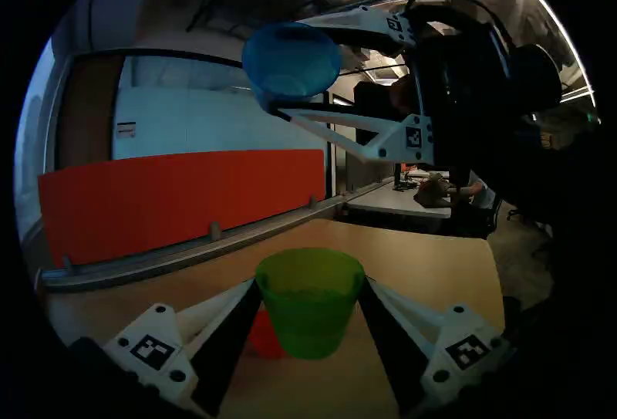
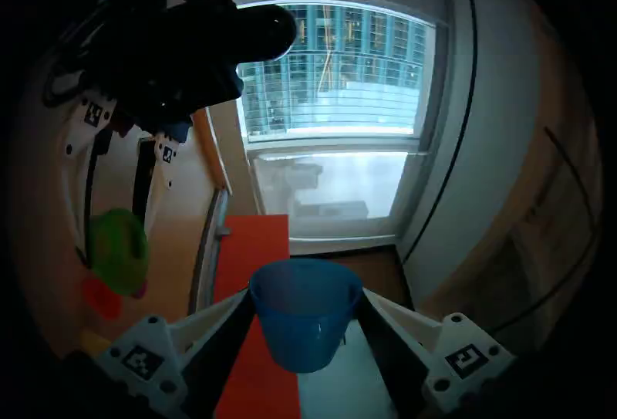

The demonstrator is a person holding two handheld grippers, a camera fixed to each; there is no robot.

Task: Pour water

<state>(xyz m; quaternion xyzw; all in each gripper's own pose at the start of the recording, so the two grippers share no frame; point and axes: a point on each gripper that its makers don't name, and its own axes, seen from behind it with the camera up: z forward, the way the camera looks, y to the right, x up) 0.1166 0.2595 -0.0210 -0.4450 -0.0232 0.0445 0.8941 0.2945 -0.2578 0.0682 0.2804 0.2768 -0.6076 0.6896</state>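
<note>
Two cups held: left jaws closed tight on upright green cup (image 1: 310,311) over the tabletop (image 1: 432,265), right jaws clamping blue cup (image 1: 291,60) at its 12 o'clock, tipped sideways, mouth toward green cup.

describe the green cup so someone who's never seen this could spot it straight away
Find the wooden table before the long orange panel. Over it, the left gripper holds the green cup upright. It alone is translucent green, unlike the red thing beside it and the blue cup tipped overhead.
</note>
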